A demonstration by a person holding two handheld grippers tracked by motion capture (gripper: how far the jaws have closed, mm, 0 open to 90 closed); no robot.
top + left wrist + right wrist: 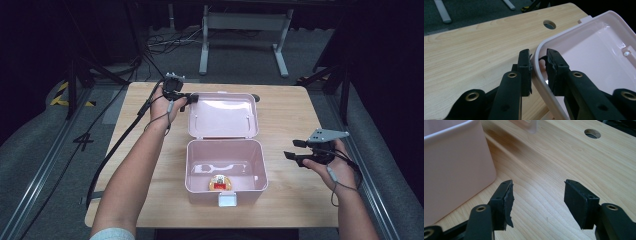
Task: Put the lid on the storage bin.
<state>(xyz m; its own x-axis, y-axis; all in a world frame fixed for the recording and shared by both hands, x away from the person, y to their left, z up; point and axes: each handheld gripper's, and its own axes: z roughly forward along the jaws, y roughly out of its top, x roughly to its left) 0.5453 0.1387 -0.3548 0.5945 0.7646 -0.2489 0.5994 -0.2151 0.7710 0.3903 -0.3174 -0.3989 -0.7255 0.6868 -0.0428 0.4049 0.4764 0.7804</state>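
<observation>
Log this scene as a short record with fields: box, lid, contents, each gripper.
box: pink box, open, on wooden table
lid: pink lid folded back behind the box
contents: small yellow and red item at front of the box
left gripper: fingers clamped on lid's corner rim
right gripper: open, empty, beside the box

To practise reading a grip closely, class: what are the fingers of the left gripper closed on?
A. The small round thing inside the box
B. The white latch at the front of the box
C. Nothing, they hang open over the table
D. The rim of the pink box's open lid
D: in the left gripper view the left gripper has one finger on each side of the lid rim, pinching its corner.
</observation>
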